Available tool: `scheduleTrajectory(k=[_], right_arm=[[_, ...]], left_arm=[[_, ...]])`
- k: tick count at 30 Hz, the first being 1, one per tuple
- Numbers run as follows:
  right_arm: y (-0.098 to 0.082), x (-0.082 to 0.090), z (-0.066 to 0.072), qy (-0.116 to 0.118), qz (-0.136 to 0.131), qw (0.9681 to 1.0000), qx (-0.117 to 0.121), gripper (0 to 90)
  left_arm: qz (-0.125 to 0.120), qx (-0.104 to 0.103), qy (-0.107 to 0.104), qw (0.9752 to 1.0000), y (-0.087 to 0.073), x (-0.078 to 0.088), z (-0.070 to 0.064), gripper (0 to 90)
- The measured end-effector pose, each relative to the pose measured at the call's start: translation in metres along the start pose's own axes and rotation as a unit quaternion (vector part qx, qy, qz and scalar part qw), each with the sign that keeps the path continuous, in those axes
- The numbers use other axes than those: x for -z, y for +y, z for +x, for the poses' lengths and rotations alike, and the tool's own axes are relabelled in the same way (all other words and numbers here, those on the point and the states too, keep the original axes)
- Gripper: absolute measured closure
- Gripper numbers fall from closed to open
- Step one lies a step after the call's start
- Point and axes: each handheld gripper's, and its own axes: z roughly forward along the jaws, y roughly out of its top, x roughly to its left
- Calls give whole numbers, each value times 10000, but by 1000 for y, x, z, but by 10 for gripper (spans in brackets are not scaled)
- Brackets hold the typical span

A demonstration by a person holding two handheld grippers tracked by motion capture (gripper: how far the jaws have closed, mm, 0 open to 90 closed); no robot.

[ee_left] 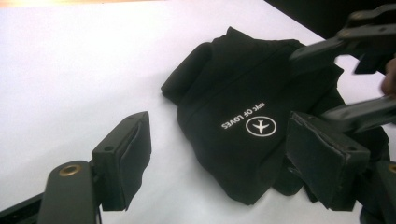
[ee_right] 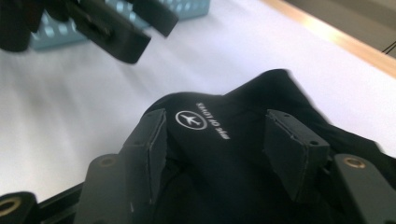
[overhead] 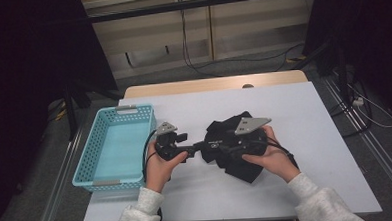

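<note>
White sheeting is covering the table (overhead: 307, 185), which is filling the middle of the high view, with grey floor and trailing cables lying above it in the frame.

At the centre of that view the right claw (overhead: 224, 148) is lying over a black garment (overhead: 236, 164), held by the right hand (overhead: 268, 155) coming in from the lower right. In the right gripper view its two padded jaws are standing apart at the lower left and lower right of the frame, straddling a raised fold of the black garment (ee_right: 224, 154); the pads are not pressing on the cloth, so nothing is being gripped. A white round aeroplane logo with lettering is showing on the fold between them.

Just left of centre in the high view the left claw (overhead: 198, 146) is pointing rightward at the garment's left edge, held by the left hand (overhead: 159, 164). In the left gripper view its jaws are standing wide apart at the lower left and lower right, holding nothing, with the black garment (ee_left: 243, 116) lying bunched on the white surface ahead of them and the same logo facing the camera upside down. The right claw (ee_left: 348, 77) is reaching in from the upper right of that frame.

Further out, a light blue basket (overhead: 86, 165) is sitting at the left edge of the table, well apart from the garment.
</note>
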Motion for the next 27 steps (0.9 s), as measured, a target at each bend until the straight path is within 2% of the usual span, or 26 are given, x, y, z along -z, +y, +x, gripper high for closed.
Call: scheduleTrajectory(k=[2, 4, 6, 8, 9, 13, 19, 22, 27], right_arm=[[0, -11, 3, 2, 123, 9999, 82, 422], [-2, -21, 3, 8, 291, 9994, 179, 493], [-6, -28, 1, -107, 509, 9983, 243, 622], [-10, -29, -6, -68, 549, 9985, 61, 828], [-11, -27, -9, -68, 559, 9984, -35, 881], [-12, -16, -20, -300, 552, 9977, -249, 892], [-15, 16, -39, -561, 229, 9966, -553, 893], [-23, 36, -52, -742, 20, 9937, -844, 893], [-39, 55, -68, -1022, 6, 9881, -1152, 893]], left_arm=[[6, 19, 13, 10000, -1, 2, 1, 228], [-6, 35, 21, 10000, -2, 2, 1, 228], [7, 59, 8, 10000, -3, 2, 1, 228], [32, 43, -11, 10000, -3, 2, 1, 228], [32, 42, -18, 10000, -3, 2, 1, 228], [63, 18, -26, 10000, -3, 0, 0, 229], [82, -32, -103, 9999, -2, -4, -4, 230], [127, -57, -170, 9998, -2, -7, -6, 235], [199, -98, -311, 9993, -3, -14, -12, 251]])
